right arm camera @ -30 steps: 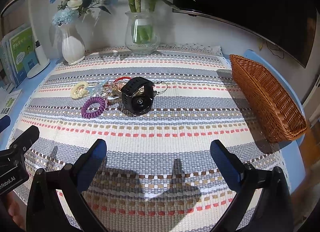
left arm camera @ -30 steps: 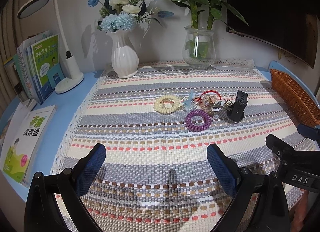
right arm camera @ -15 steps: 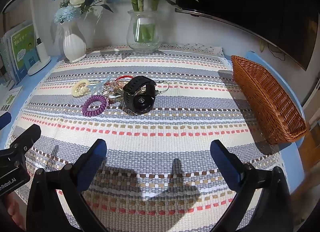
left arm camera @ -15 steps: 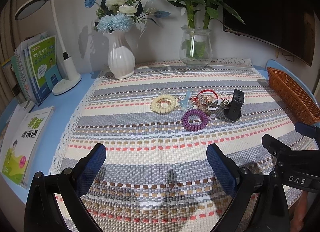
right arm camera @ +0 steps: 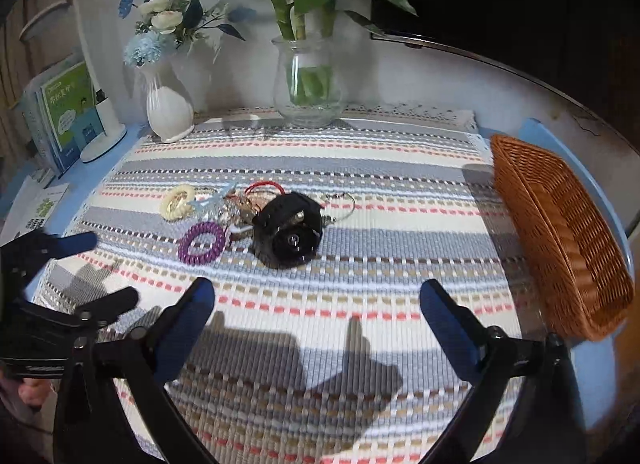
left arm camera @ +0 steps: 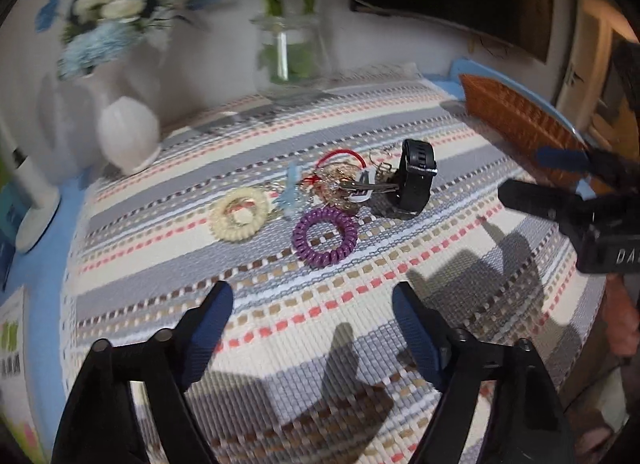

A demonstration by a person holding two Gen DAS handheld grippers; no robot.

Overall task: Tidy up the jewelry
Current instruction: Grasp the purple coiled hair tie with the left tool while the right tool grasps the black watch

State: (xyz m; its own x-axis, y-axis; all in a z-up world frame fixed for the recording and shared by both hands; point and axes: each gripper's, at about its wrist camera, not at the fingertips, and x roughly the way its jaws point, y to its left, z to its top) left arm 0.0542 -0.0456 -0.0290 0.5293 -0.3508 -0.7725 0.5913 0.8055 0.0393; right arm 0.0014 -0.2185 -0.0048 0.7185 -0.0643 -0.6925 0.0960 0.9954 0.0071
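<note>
A small pile lies mid-mat: a purple coil band [left arm camera: 325, 237] [right arm camera: 202, 242], a cream coil band [left arm camera: 239, 214] [right arm camera: 177, 202], a black watch [left arm camera: 416, 177] [right arm camera: 290, 229], a red loop with keys and trinkets [left arm camera: 344, 179] [right arm camera: 256, 199]. My left gripper [left arm camera: 312, 324] is open and empty, just short of the purple band. My right gripper [right arm camera: 316, 314] is open and empty, short of the watch. A wicker basket [right arm camera: 560, 232] [left arm camera: 516, 119] lies at the right edge.
A striped woven mat [right arm camera: 360, 159] covers the blue table. At the back stand a white flower vase [right arm camera: 168, 107] and a glass vase with bamboo [right arm camera: 308, 91]. Books and a white lamp base [right arm camera: 104, 131] stand at the left.
My left gripper has swung right and forward toward the pile, its view blurred and tilted. My right gripper has moved forward a little toward the watch. Nothing has been taken hold of.
</note>
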